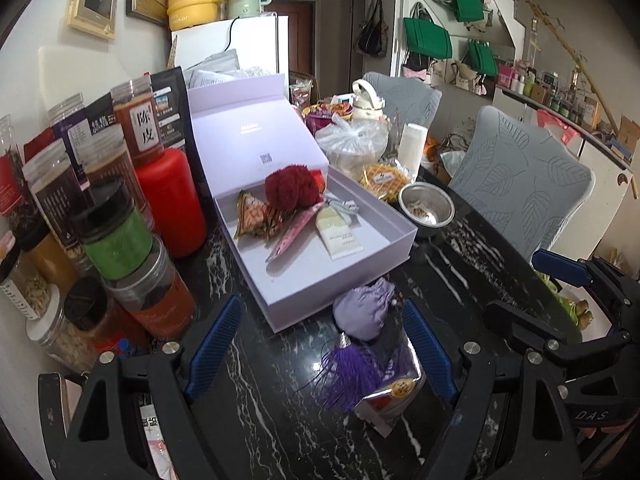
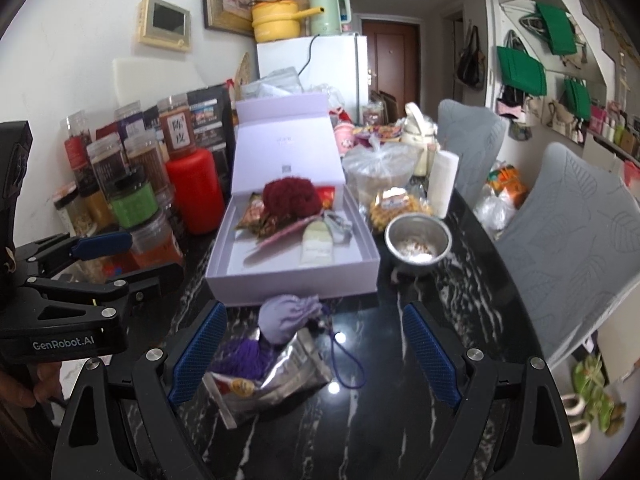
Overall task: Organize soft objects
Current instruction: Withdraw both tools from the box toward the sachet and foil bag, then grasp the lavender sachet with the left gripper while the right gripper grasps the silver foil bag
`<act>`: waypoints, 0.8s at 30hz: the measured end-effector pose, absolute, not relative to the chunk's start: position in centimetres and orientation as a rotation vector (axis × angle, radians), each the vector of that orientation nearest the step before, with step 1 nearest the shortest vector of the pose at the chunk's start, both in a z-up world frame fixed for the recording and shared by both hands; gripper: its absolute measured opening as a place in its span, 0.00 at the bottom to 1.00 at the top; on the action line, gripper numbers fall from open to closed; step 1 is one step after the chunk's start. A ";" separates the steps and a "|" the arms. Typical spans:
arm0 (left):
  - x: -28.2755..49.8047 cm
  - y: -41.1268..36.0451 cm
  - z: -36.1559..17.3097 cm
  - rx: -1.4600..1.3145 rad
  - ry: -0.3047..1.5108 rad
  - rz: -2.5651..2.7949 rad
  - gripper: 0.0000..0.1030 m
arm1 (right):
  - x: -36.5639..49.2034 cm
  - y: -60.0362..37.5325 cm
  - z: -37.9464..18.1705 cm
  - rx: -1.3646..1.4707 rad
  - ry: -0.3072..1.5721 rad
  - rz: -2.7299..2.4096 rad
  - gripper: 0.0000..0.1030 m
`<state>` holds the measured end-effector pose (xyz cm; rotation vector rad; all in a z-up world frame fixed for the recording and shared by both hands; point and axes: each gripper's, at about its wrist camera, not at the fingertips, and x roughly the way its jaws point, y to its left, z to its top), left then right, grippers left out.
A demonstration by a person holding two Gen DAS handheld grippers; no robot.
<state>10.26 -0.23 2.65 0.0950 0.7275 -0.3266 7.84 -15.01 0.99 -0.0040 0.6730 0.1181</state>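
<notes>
1. A light purple cloth pouch (image 1: 365,312) sits on the black marble table (image 1: 452,264), just in front of the near wall of the box (image 1: 384,226)
2. The pouch is soft and round, with a gathered, wrinkly top, and a dark purple tassel (image 1: 350,376) lies just beside it, toward the camera
3. A thin purple cord loop (image 2: 348,364) curls on the table next to the pouch
4. A shiny silver packet (image 2: 276,376) lies flat under the tassel and touches the pouch
5. The left gripper (image 1: 320,354) is spread wide, with its blue pads on either side of the pouch, tassel and packet, and it holds nothing
6. The right gripper (image 2: 314,350) is spread wide too, low over the same things, and it holds nothing
7. The box is pale lilac and its lid stands up at the back
8. Inside the box lies a fluffy dark red ball (image 1: 294,186) at the far end, with a small triangle-shaped cloth piece (image 1: 256,218) beside it
9. A pink striped flat thing (image 1: 292,230) and a pale cream packet (image 1: 338,234) lie in the box as well, and a small grey bit sits near them, maybe a clip, but it is too blurry to tell
10. A metal bowl (image 2: 418,242) stands on the table just to the right of the box
11. Jars with lids and a big red bottle (image 1: 168,200) crowd the table on the left side of the box
</notes>
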 end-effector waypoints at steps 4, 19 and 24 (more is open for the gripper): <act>10.2 0.2 1.1 0.097 0.761 -0.321 0.81 | 7.9 -14.7 -1.1 0.016 0.722 0.114 0.88; 11.3 2.0 -5.1 0.030 0.923 -0.314 0.81 | 9.7 -14.3 -7.4 0.181 0.916 0.132 0.86; 11.8 2.6 -6.0 0.016 0.939 -0.286 0.81 | 11.0 -14.1 -9.1 0.244 0.986 0.142 0.80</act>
